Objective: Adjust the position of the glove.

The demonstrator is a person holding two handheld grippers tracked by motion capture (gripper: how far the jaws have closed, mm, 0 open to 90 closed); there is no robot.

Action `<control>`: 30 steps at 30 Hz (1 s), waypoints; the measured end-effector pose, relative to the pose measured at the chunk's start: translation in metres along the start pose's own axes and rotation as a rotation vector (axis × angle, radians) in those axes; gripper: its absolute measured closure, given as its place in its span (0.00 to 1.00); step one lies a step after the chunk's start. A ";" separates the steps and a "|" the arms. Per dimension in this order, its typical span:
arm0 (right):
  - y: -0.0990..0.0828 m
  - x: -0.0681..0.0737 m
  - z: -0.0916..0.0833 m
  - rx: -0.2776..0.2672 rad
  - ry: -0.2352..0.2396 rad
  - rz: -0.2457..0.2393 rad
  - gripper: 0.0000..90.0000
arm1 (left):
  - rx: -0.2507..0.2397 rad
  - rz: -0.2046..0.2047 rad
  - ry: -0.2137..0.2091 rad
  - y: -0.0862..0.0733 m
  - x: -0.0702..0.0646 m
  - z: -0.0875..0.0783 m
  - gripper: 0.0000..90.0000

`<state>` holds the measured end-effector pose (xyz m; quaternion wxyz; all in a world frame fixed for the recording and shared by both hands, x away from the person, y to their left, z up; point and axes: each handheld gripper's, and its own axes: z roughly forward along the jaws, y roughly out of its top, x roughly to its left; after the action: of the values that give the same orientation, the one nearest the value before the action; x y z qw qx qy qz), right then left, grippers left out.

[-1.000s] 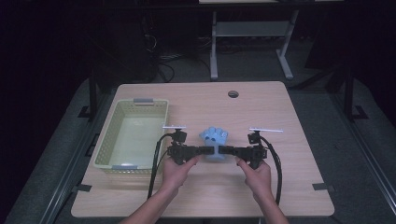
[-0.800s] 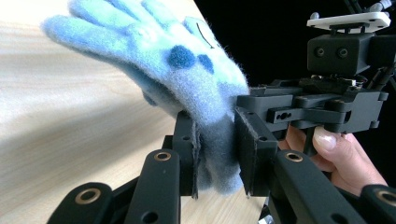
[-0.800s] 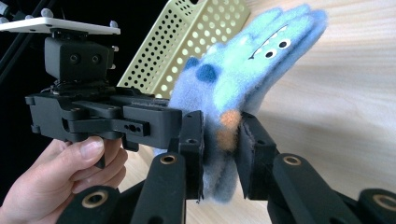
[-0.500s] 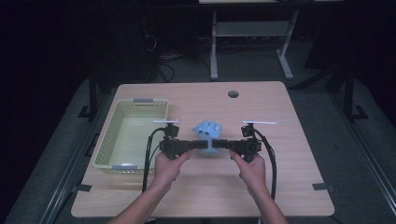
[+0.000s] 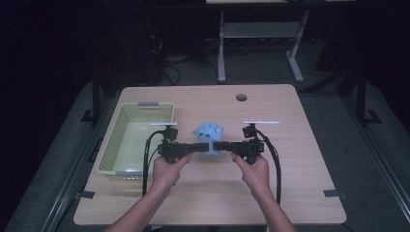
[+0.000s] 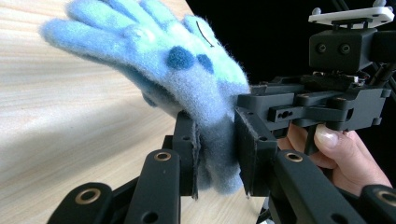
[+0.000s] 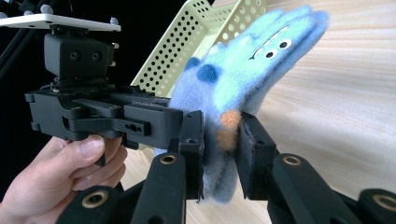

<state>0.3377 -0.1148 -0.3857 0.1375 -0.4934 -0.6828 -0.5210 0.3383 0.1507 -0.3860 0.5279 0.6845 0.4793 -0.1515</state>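
Both grippers are clamped on what I'm carrying: my left gripper (image 5: 199, 147) and right gripper (image 5: 218, 145) each pinch the cuff of a fuzzy blue knitted glove (image 5: 209, 135) with darker spots, held over the pale wooden table (image 5: 300, 164), just beside the perforated yellow-green plastic basket (image 5: 126, 140).

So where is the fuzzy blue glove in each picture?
High view: the blue glove is mid-table, between the two tongs, right of the yellow basket.
Left gripper view: it fills the upper middle, its cuff pinched in the jaws.
Right gripper view: centre, leaning up to the right, its cuff in the jaws.
Shared landmark: the wooden table, under the glove in all three.
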 end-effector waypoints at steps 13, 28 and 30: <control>0.008 0.005 0.003 0.002 0.000 -0.006 0.82 | 0.006 0.017 0.003 0.008 0.000 -0.005 0.79; 0.016 0.011 0.017 0.028 0.000 -0.024 0.82 | -0.006 0.012 0.014 0.010 0.008 -0.018 0.79; 0.017 0.014 0.020 0.033 0.001 -0.027 0.82 | -0.013 0.006 0.012 0.010 0.010 -0.021 0.79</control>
<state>0.3517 -0.0905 -0.3746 0.1389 -0.4818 -0.6978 -0.5116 0.3452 0.1741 -0.3786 0.5299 0.6834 0.4816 -0.1426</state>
